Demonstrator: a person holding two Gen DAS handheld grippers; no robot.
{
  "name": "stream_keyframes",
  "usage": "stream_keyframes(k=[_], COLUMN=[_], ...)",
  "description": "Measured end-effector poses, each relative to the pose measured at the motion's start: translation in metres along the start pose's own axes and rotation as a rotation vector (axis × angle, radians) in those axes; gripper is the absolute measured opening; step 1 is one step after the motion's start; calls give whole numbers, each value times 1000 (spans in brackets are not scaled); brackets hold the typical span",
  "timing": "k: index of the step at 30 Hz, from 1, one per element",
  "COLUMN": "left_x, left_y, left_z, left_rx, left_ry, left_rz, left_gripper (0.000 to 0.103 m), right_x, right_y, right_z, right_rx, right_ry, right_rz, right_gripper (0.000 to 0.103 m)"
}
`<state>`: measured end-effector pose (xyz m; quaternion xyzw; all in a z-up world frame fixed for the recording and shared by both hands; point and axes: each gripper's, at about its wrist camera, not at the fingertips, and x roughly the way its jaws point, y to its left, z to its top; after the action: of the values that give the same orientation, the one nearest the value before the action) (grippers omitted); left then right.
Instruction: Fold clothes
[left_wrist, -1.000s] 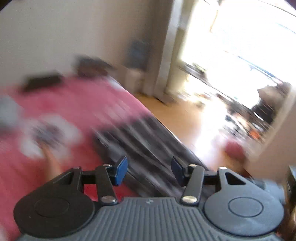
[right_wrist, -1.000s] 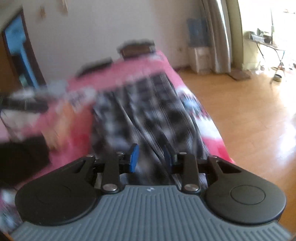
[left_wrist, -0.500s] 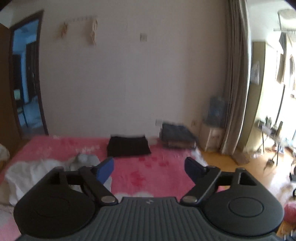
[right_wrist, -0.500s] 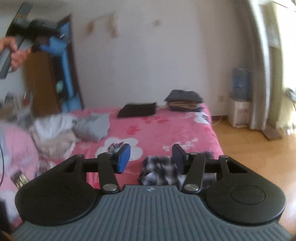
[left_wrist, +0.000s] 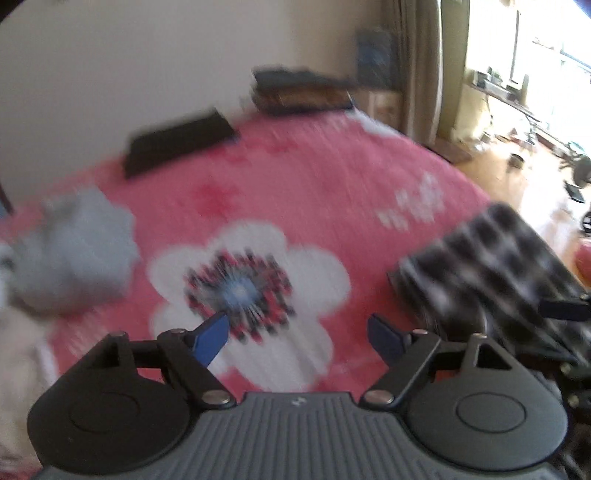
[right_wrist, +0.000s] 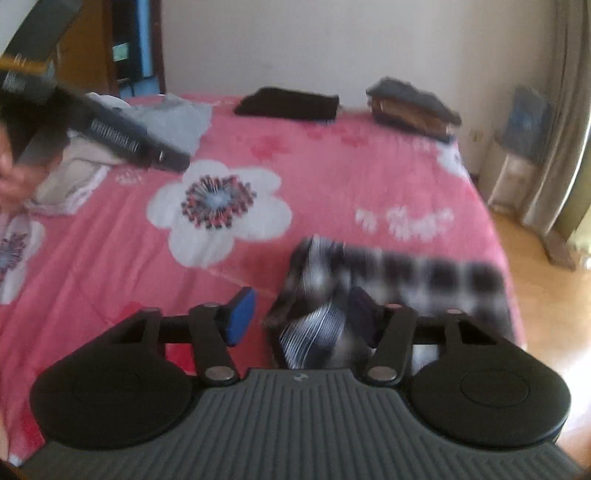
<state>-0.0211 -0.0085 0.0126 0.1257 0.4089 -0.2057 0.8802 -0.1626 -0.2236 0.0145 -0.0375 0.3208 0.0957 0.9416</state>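
Left wrist view: blurred.
Left gripper (left_wrist: 297, 338): blue-padded jaws spread wide, nothing between them, hovering over the big white flower print on the pink floral bedspread (left_wrist: 332, 177).
Black-and-white checked garment (left_wrist: 491, 266): folded, lying at the right edge of the bed, right of the gripper and apart from it.
Crumpled pale grey garment (left_wrist: 74, 251): on the left of the bed.
Folded black garment (left_wrist: 177, 142): near the far wall.
Dark folded stack (left_wrist: 301, 90): at the far right corner of the bed.

Right wrist view: softer blur.
Right gripper (right_wrist: 301, 317): jaws apart, a bunched corner of the checked garment (right_wrist: 406, 280) sitting between the pads; whether a pad touches cloth cannot be told.
Other gripper's body (right_wrist: 122, 136): black, at upper left, above the heap of pale clothes (right_wrist: 74, 173).
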Motion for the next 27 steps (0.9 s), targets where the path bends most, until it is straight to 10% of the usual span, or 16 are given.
stream_keyframes(k=[13,16,24,27], left_x=[21,44,103,116], left_y=[5,-3,-6,-4], left_z=[7,8,1,-1], left_rx=[27,-20,-153,-179], left_ry=[88,23,-38,-18], left_rz=[-229,-297,-430,-449], left_gripper=[64,59,46,46], right_x=[71,73,67,65], right_y=[13,4,-47,-35], right_z=[-40,-38,-30,-26], right_rx=[-47,-5,305,181], right_ry=[101,121,199,208], right_rz=[-170,-152,-84,-52], right_gripper=[38,1,0,2])
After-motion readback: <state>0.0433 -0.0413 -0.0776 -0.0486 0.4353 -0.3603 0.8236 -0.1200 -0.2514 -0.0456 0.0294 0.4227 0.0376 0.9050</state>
